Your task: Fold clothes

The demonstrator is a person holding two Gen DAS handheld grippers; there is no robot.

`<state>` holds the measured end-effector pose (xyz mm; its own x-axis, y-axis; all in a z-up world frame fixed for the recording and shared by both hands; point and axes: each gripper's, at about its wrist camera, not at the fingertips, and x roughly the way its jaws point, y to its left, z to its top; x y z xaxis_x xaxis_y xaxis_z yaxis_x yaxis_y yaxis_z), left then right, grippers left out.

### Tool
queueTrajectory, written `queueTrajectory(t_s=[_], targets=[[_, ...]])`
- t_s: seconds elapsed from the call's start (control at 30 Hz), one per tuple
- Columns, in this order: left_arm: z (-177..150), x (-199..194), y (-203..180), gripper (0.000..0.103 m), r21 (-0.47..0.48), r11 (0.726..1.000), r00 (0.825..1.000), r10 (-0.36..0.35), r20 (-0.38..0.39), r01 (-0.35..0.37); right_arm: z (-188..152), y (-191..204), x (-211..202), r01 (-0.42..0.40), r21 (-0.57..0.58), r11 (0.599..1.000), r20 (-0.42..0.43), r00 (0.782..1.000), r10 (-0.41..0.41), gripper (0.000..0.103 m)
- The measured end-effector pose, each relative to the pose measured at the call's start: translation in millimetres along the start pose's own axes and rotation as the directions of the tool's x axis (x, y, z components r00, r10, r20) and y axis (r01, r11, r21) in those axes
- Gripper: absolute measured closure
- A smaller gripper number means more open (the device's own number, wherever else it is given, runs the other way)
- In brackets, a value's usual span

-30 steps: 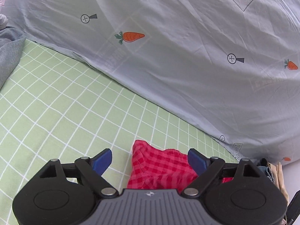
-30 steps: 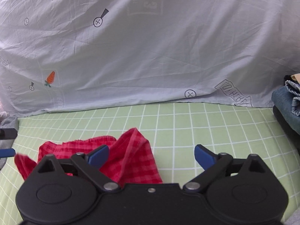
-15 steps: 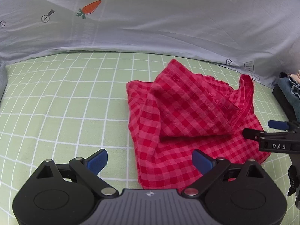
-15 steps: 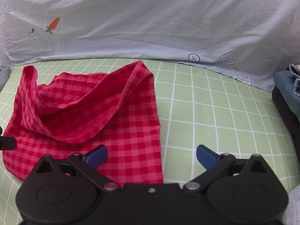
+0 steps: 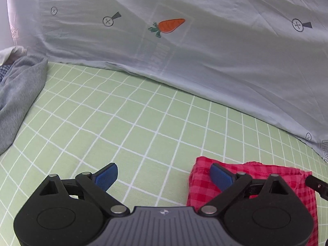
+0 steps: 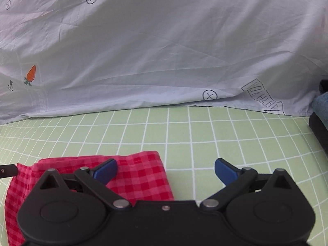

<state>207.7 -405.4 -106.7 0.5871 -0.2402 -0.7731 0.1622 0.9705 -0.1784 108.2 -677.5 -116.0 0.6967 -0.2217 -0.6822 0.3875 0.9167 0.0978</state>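
Red gingham garment (image 5: 254, 182) lies flat-ish on the green grid-pattern sheet (image 5: 143, 123), near the front edge of the bed, w/ the pale carrot-print cloth (image 5: 205, 51) draped up along the back edge. It looks partly folded already, w/ a hemmed edge running along its far side; exact layer count can't be told from here.

Left gripper (image 5: 164, 175): jaws spread wide, nothing clamped. Its inner pad sits over the garment's left far corner, outer pad over bare sheet. Right gripper (image 6: 166, 171): also released, jaws wide, one pad above the garment's right far corner, other over bare sheet. Whether either pad touches the fabric – can't tell.

Handling, as a judgement: thin woven cotton-type fabric, light, limp, no stiffness, so it'll sag and slide wherever it isn't supported. Not fragile, not slippery vs. the pads. Layers may separate if only the top one is pinched. Best hold: both far corners at the hem, one per gripper, catching all layers, then lift evenly and lay over.

Grey garment (image 5: 18, 98) sits at the left edge of the bed, dark folded stack (image 6: 319, 123) at the right edge, both well apart from the gingham.
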Motion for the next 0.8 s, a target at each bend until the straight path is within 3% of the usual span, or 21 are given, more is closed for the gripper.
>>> queueTrajectory(t_s=[0.1,0.23,0.33,0.47,0.53,0.6,0.63,0.7,0.73,0.77,0.8], targets=[[-9,-3,12,0.007,-0.019,0.994,0.993,-0.107,-0.054,0.106,-15,-2,-9,-0.034,0.002,0.999,-0.033,0.999,0.034,0.000],[-36,-10,1,0.004,0.046,0.972,0.967,-0.224,-0.120,0.231,-39,2,-13,-0.125,-0.021,0.992,-0.103,0.987,0.122,0.000],[-53,-5,-23,0.004,0.149,0.959,0.961,-0.214,-0.172,0.240,-48,9,-10,-0.149,-0.047,0.988,-0.131,0.981,0.142,0.000],[-61,-1,-46,0.006,0.209,0.941,0.959,-0.237,-0.154,0.266,-47,17,-4,-0.189,-0.060,0.980,-0.143,0.973,0.179,0.001],[-62,0,-56,0.013,0.212,0.937,0.957,-0.252,-0.144,0.278,-46,23,-3,-0.207,-0.079,0.975,-0.153,0.969,0.193,0.008],[-63,0,-65,0.036,0.218,0.925,0.946,-0.282,-0.161,0.312,-44,30,-4,-0.220,-0.111,0.969,-0.159,0.967,0.202,0.031],[-63,0,-69,0.050,0.220,0.916,0.938,-0.299,-0.177,0.334,-44,32,-5,-0.222,-0.117,0.968,-0.160,0.966,0.202,0.036],[-66,-3,-76,0.069,0.210,0.899,0.916,-0.342,-0.208,0.384,-45,31,-10,-0.257,-0.081,0.963,-0.172,0.955,0.240,0.075],[-69,-5,-80,0.081,0.202,0.890,0.904,-0.365,-0.221,0.409,-45,29,-13,-0.278,-0.058,0.959,-0.178,0.948,0.264,0.082],[-72,-10,-84,0.082,0.202,0.882,0.896,-0.381,-0.229,0.426,-46,27,-17,-0.297,-0.034,0.954,-0.181,0.941,0.286,0.090],[-75,-15,-89,0.082,0.201,0.873,0.887,-0.396,-0.237,0.444,-48,24,-24,-0.314,-0.016,0.949,-0.177,0.935,0.306,0.091]])
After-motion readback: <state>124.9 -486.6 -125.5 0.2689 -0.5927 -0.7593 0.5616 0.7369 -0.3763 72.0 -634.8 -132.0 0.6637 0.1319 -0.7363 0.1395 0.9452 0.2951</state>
